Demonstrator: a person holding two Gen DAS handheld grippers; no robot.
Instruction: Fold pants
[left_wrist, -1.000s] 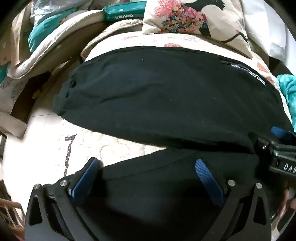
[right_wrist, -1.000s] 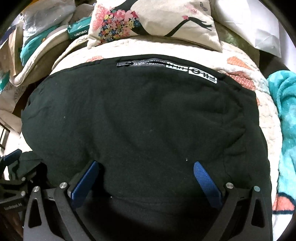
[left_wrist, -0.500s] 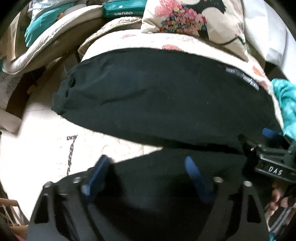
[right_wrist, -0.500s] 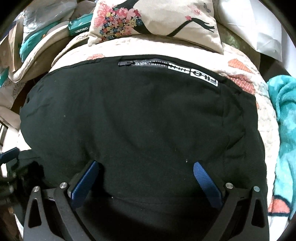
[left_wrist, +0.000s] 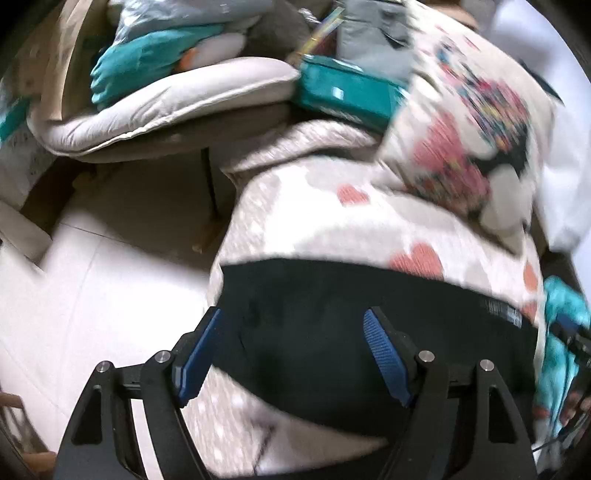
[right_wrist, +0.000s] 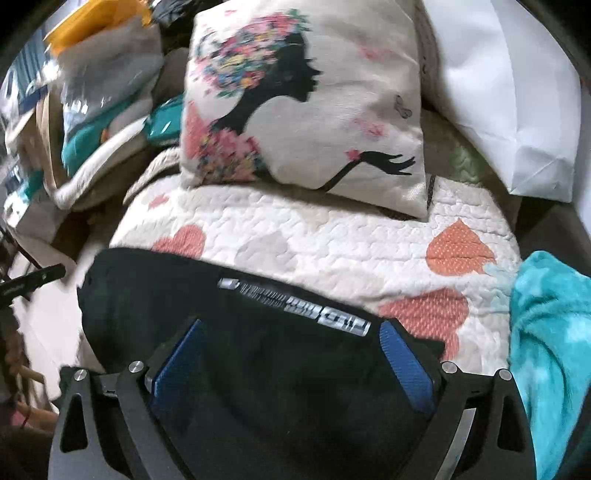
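The black pants lie folded on a white quilt with pink hearts. In the right wrist view the pants show a white logo strip along their far edge. My left gripper is open over the pants' left end, with nothing between its blue pads. My right gripper is open over the pants' right part, just short of the logo edge, pads wide apart. Whether any pad touches the cloth is unclear. The left view is blurred.
A floral pillow leans at the quilt's far side, with a white pillow to its right. A teal blanket lies at the right. Piled bedding and a teal package sit at the far left, floor below.
Both grippers have moved forward toward the pillow. The near fold of pants that lay under them now lies over the far part, so the pants look shorter. Both grippers stay open.
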